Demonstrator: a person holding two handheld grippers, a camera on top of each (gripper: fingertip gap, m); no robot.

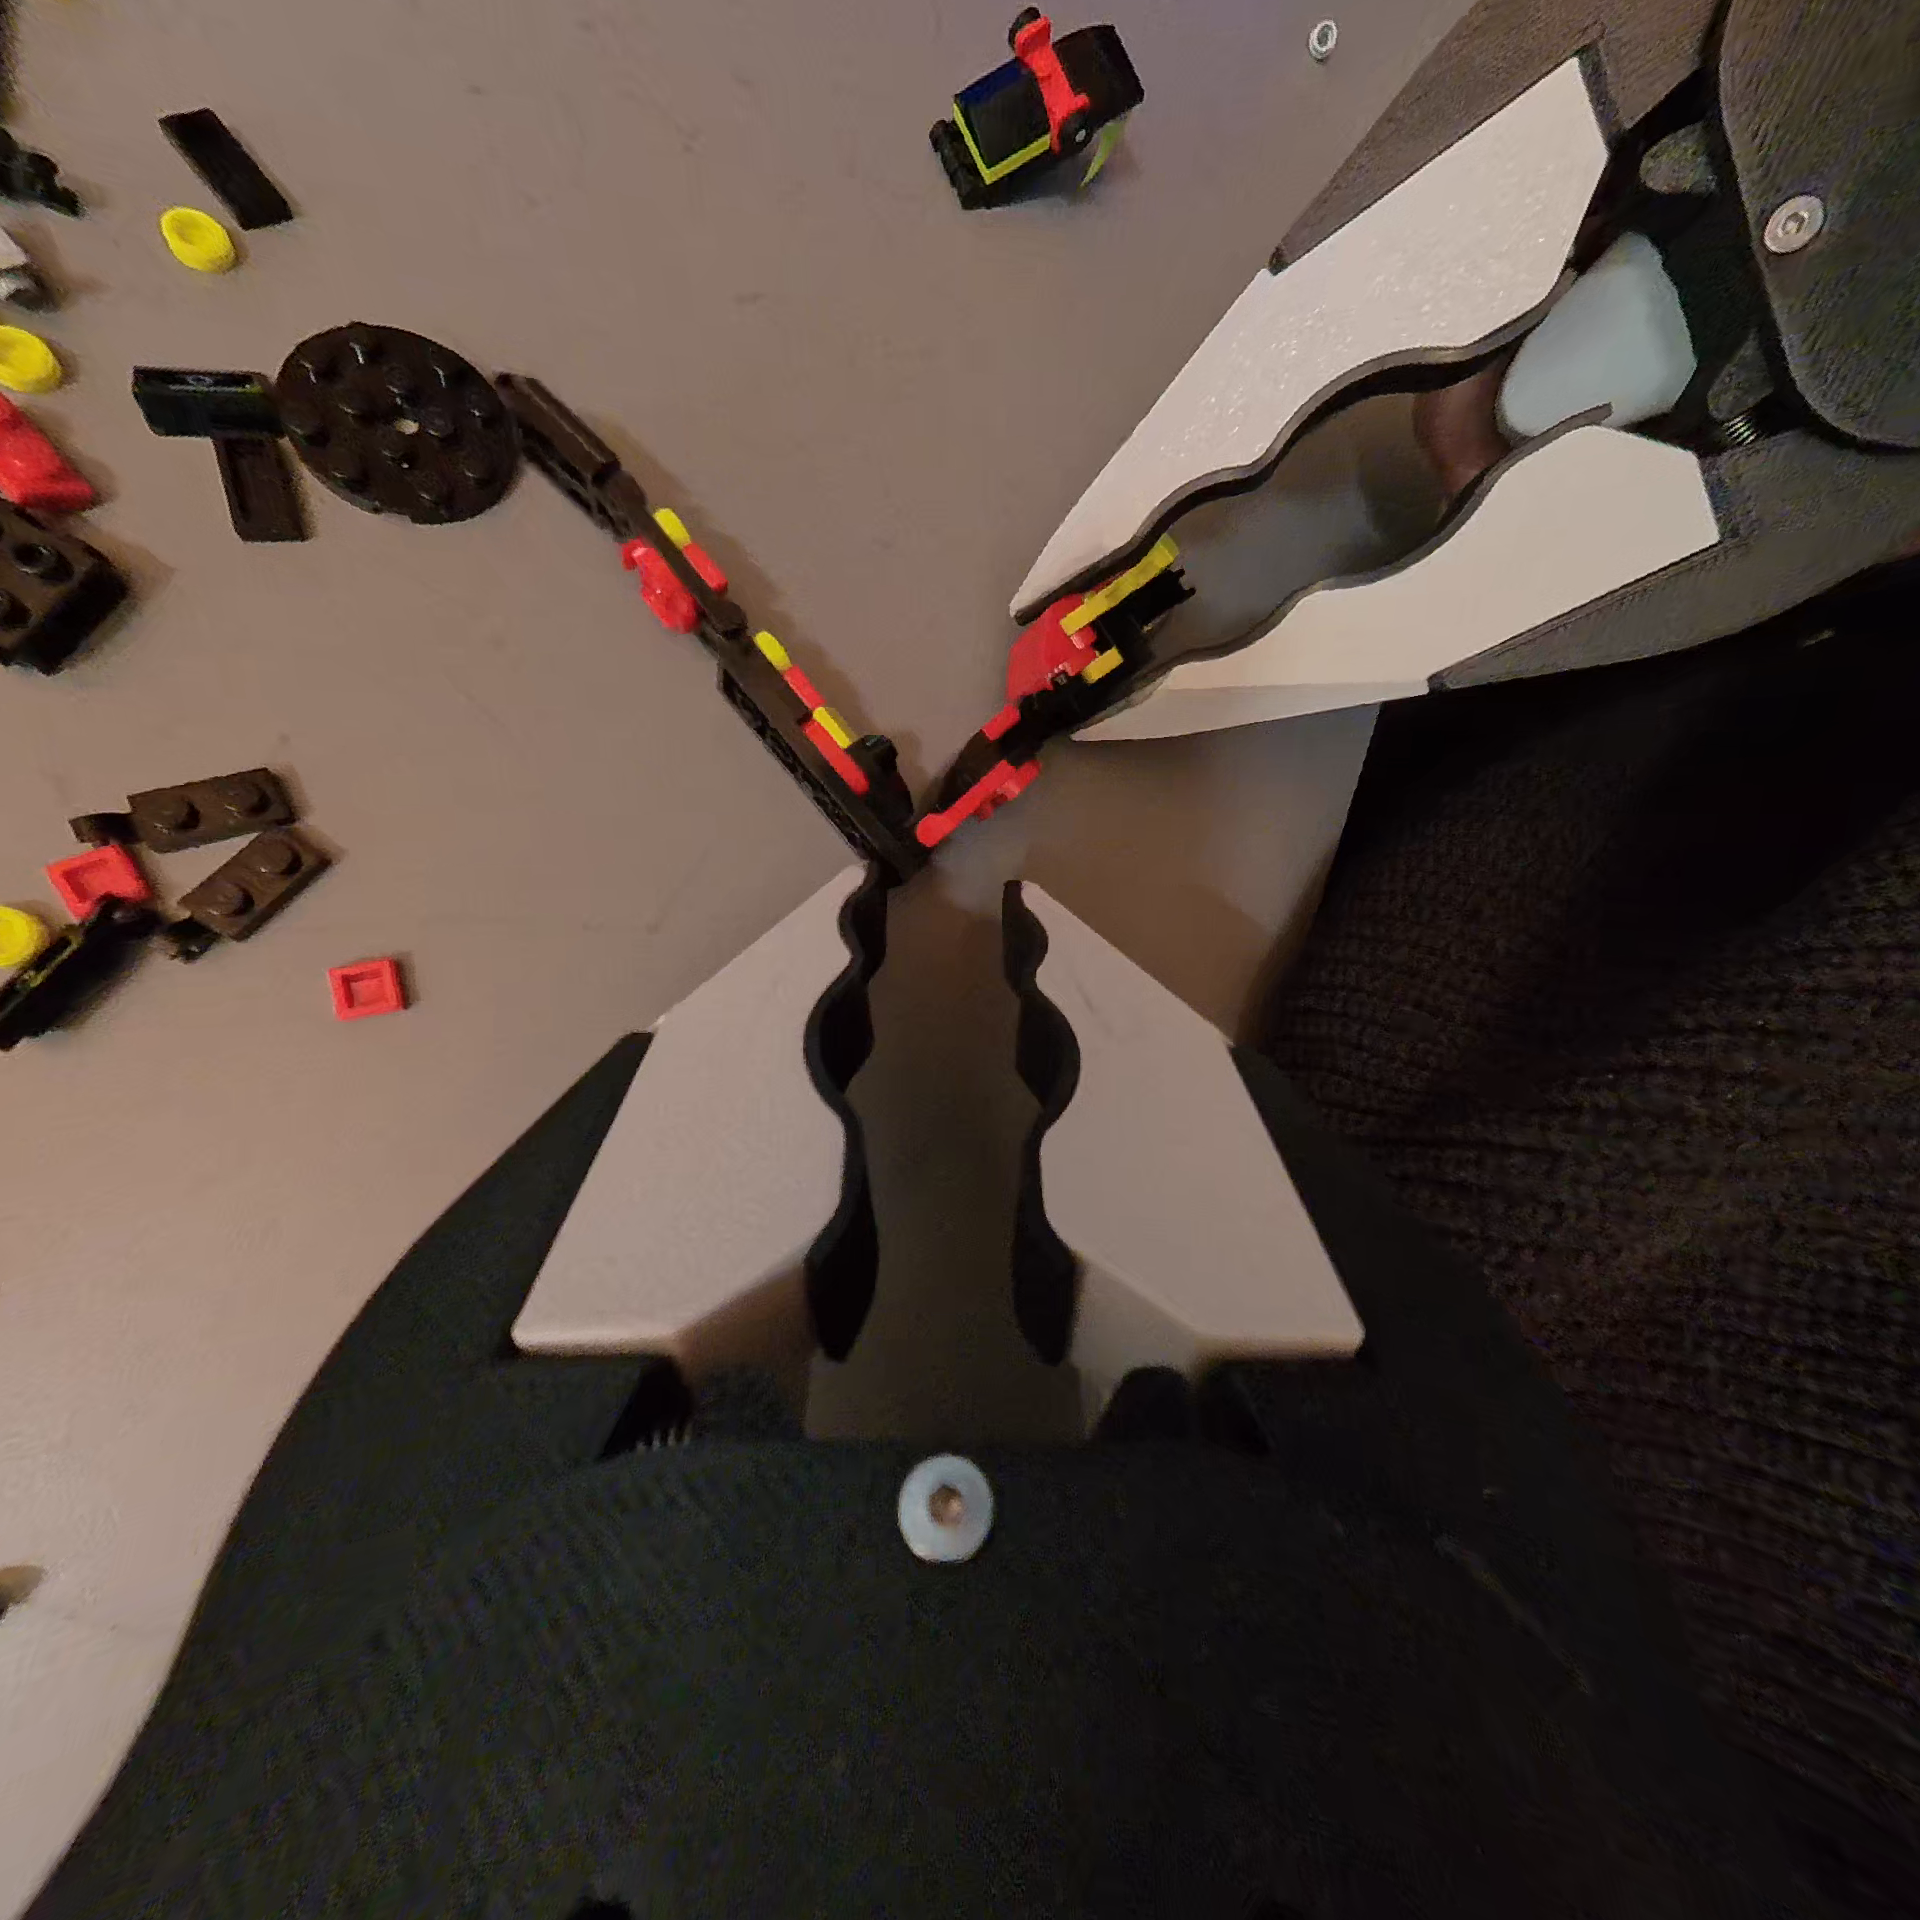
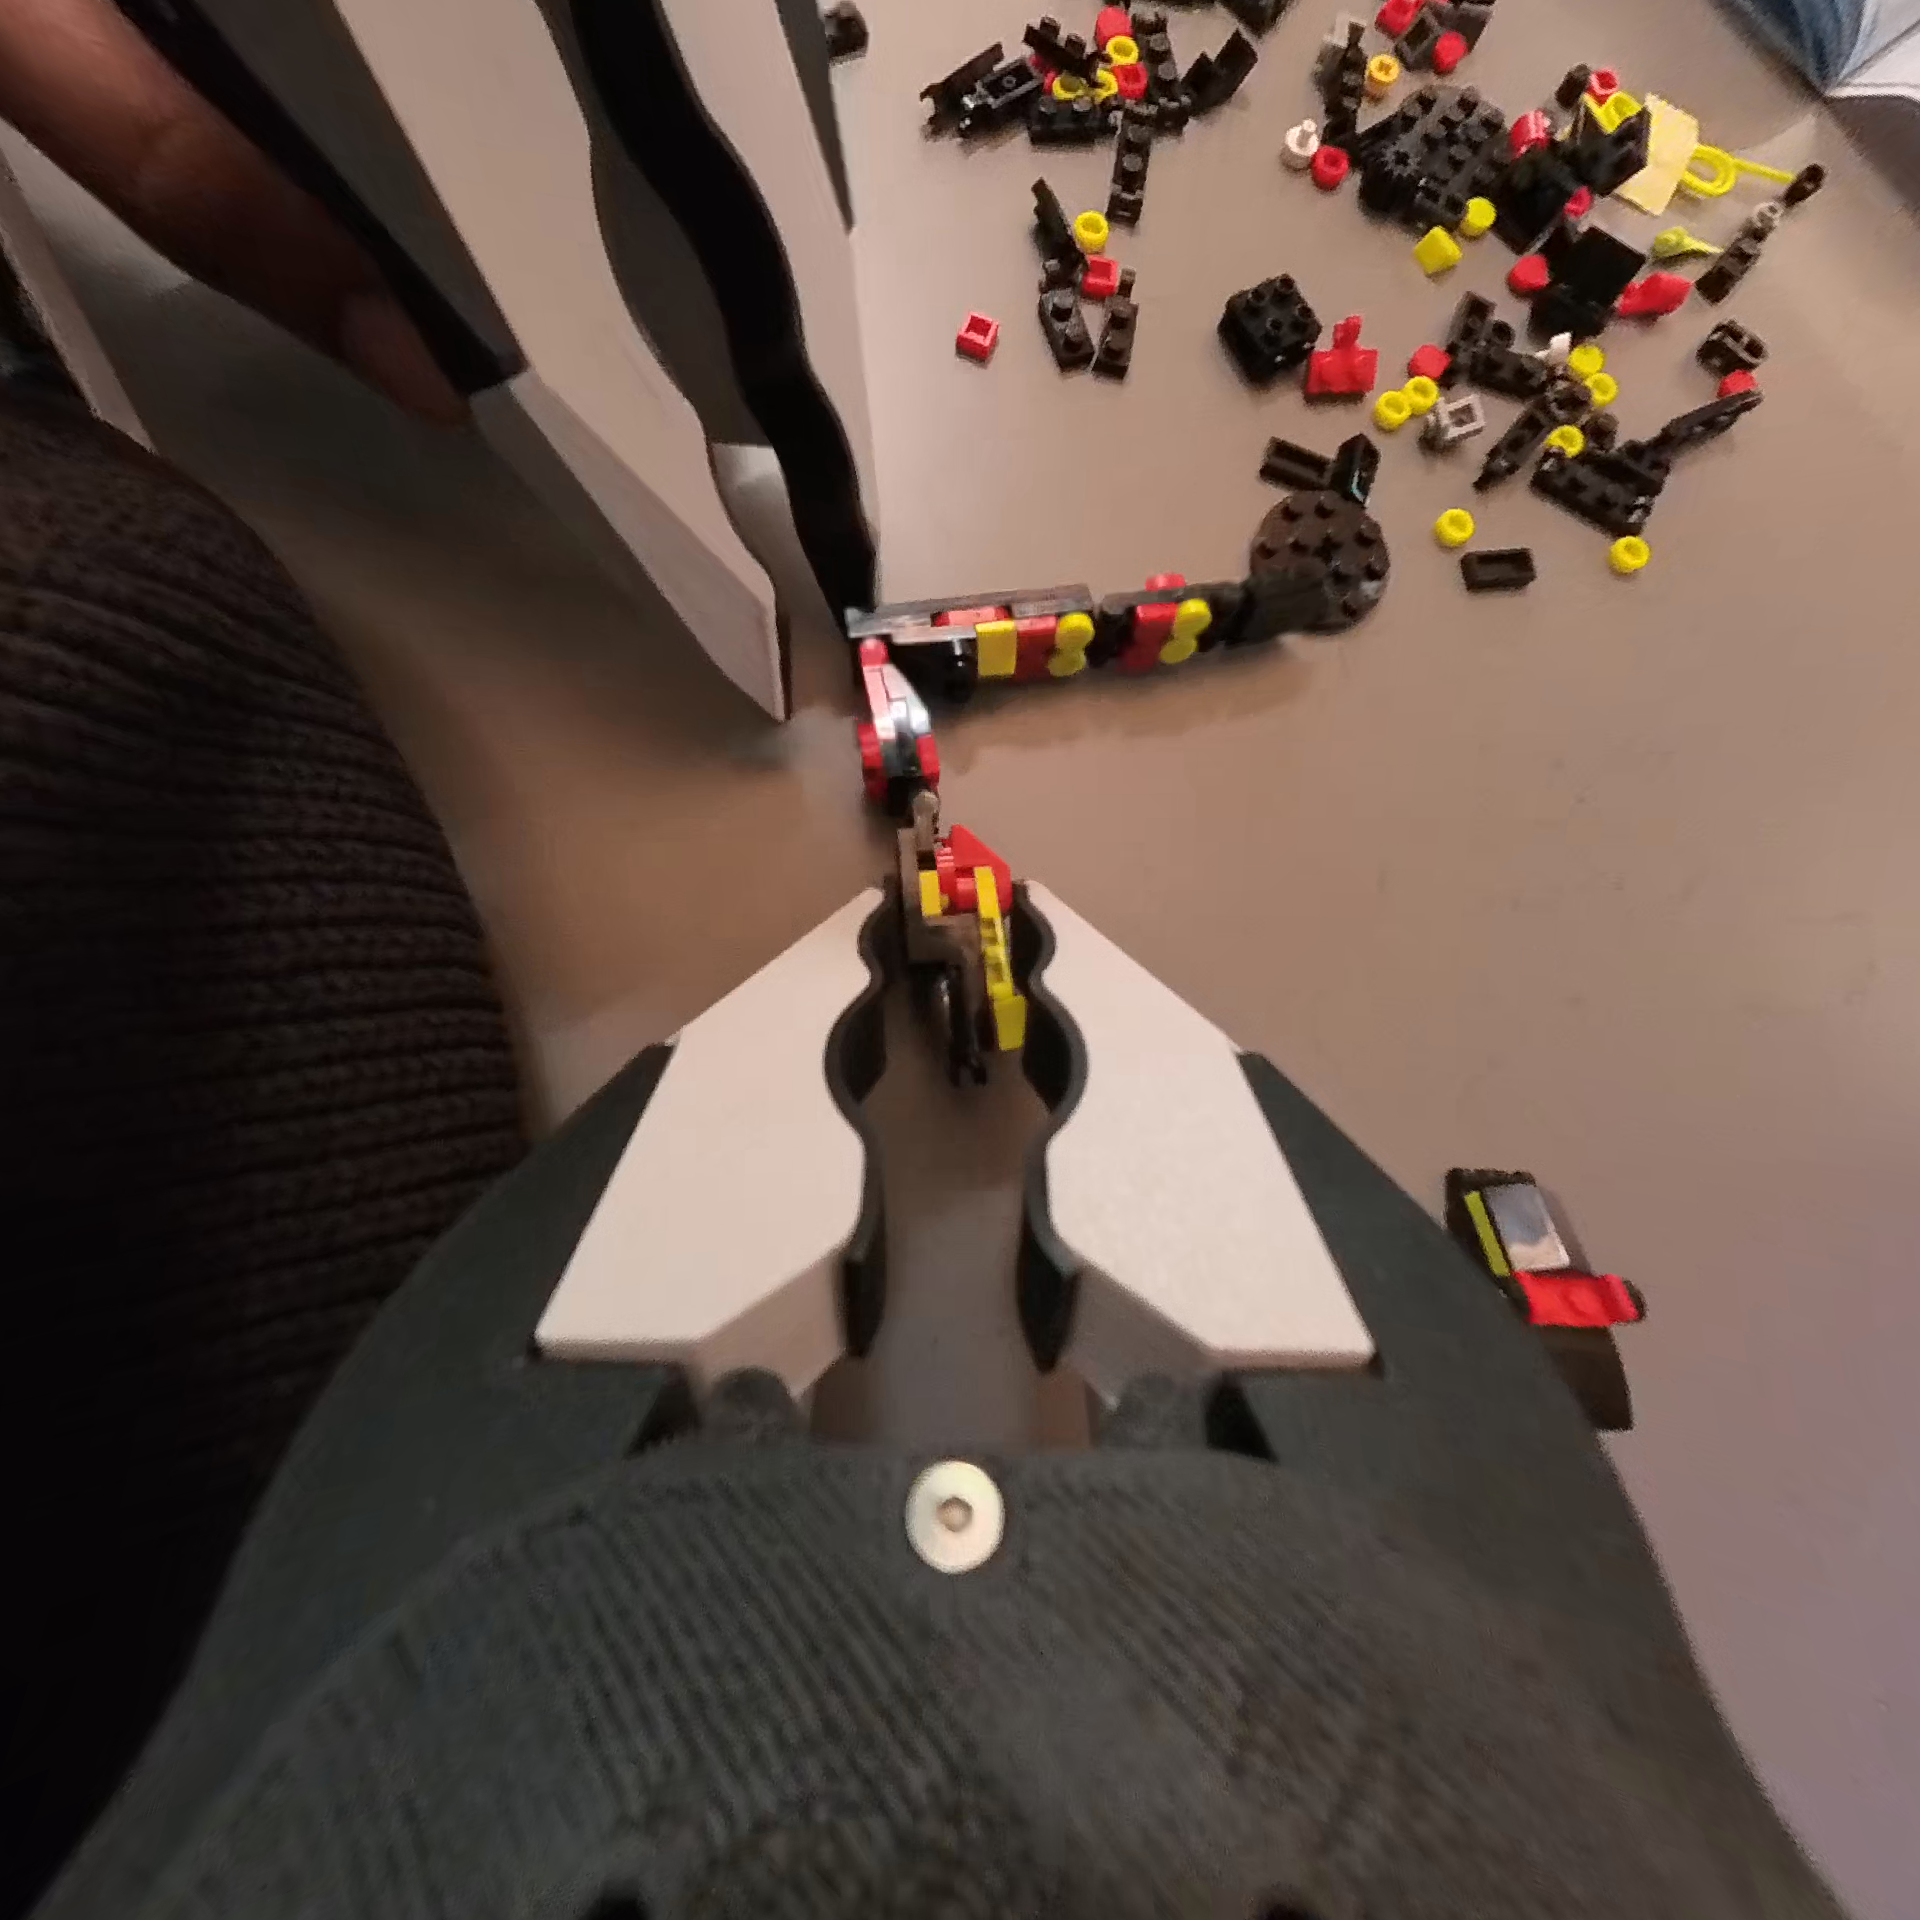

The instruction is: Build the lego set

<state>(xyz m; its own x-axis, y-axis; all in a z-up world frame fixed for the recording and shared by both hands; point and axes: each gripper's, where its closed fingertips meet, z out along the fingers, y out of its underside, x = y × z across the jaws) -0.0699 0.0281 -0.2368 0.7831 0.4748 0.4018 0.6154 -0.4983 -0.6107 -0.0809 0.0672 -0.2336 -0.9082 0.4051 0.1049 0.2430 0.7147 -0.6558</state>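
— Red-and-yellow piece (image 2: 961, 935) is clamped in the right gripper (image 2: 951, 894), at the long strip's (image 1: 748, 644) end.

— Left gripper's (image 1: 940, 883) jaws are apart, beside the strip; it could be knocked sideways if pushed unsteadied.

A plain grey-beige tabletop (image 1: 623, 1143) under dim warm light.
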